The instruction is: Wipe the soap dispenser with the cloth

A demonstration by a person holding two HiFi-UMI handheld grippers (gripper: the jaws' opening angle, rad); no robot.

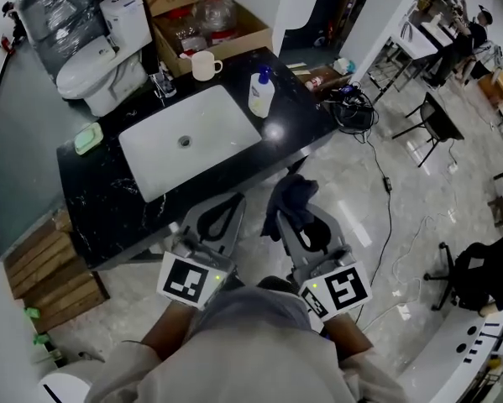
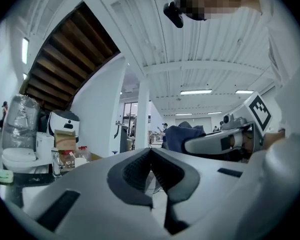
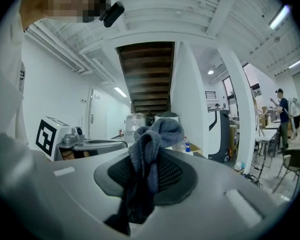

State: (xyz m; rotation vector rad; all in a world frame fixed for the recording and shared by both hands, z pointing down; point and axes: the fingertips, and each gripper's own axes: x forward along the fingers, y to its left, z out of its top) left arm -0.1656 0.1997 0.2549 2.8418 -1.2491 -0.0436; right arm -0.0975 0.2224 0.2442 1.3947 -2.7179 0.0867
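Right hand-held gripper clamped on a blue-grey cloth, left hand-held gripper closed on nothing, soap dispenser near the counter's right edge, label unreadable

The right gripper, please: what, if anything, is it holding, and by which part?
A crumpled blue-grey cloth, pinched at its bunched middle, with ends above and below the jaws.
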